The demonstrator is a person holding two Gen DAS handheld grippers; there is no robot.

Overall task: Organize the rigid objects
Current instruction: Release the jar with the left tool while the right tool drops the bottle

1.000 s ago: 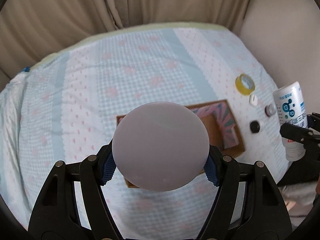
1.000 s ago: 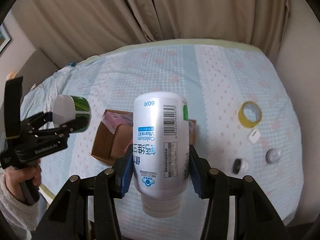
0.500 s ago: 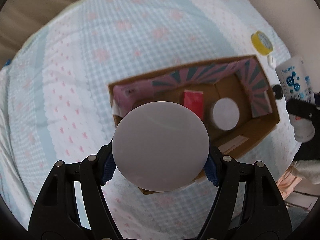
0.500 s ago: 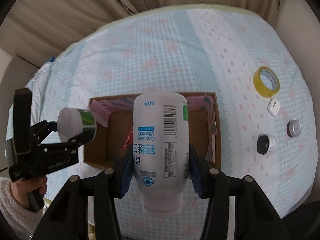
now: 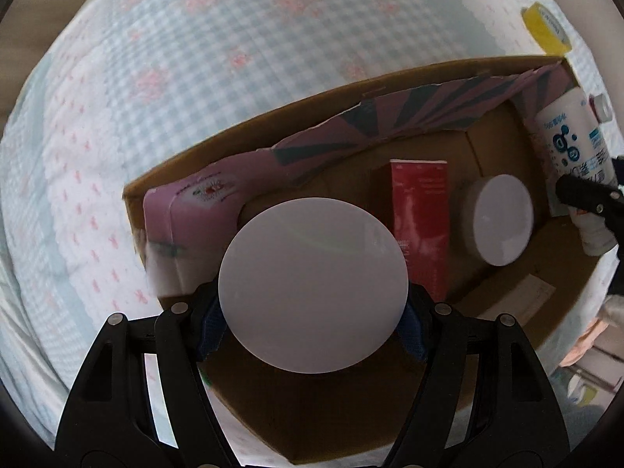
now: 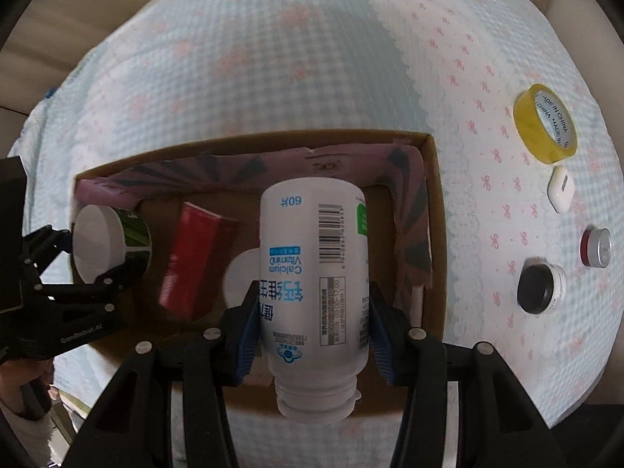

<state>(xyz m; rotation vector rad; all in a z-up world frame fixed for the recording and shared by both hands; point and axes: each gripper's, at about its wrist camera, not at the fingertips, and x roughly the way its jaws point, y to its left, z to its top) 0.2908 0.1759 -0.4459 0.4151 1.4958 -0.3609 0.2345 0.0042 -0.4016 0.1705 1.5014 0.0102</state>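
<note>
Both grippers have dropped over the cardboard box (image 6: 435,234).
Left gripper (image 5: 312,312) fingers clamp one white-lidded jar (image 5: 312,284); right gripper (image 6: 312,327) fingers clamp one vitamin bottle (image 6: 316,273); box holds one red carton (image 5: 419,226), one white tub (image 5: 501,218).

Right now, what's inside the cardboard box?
Lying in the cardboard box: a red carton, a white-lidded round jar and pink patterned paper along its far wall. The held white-bottomed can and white bottle cover part of the floor.

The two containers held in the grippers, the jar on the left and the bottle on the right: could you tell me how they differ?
The green-labelled jar is short and wide; the white vitamin bottle is tall and slimmer. The jar's label is green, while the bottle's is white with blue print and a barcode. The jar sits in the left gripper, the bottle in the right gripper. Both are clamped and held over the cardboard box.
</note>
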